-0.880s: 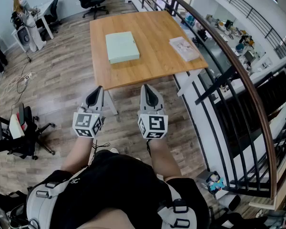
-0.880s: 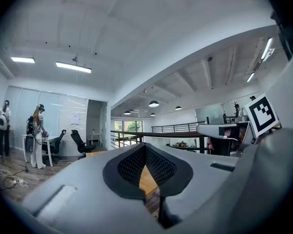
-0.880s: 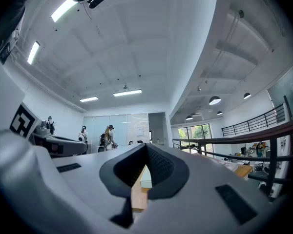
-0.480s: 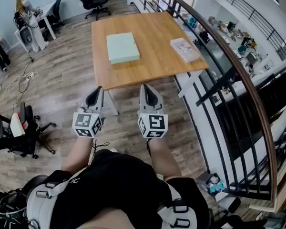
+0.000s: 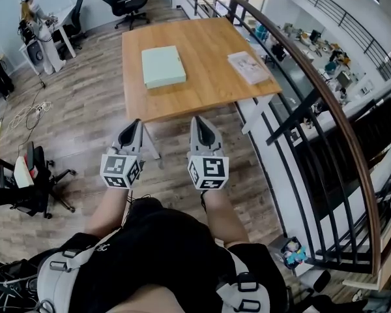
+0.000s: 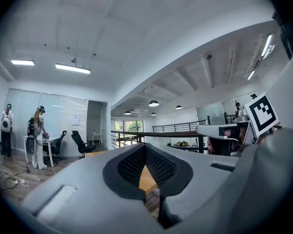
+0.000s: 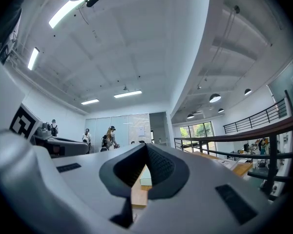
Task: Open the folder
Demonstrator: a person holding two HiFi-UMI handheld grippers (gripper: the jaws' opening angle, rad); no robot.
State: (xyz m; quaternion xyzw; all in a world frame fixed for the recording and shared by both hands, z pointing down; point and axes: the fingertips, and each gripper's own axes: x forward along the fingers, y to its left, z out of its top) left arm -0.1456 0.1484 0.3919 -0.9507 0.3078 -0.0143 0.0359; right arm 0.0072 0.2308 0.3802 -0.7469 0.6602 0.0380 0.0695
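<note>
Lying flat: folder [image 5: 163,66] on table [image 5: 202,90] | booklet [image 5: 249,67] near right edge | railing [image 5: 326,109] beside

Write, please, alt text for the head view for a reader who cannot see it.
A person stands short of a wooden table, holding the left gripper and right gripper side by side, jaws shut and empty. A closed green folder lies on the table, a booklet near the right edge; a railing runs along the right.
</note>
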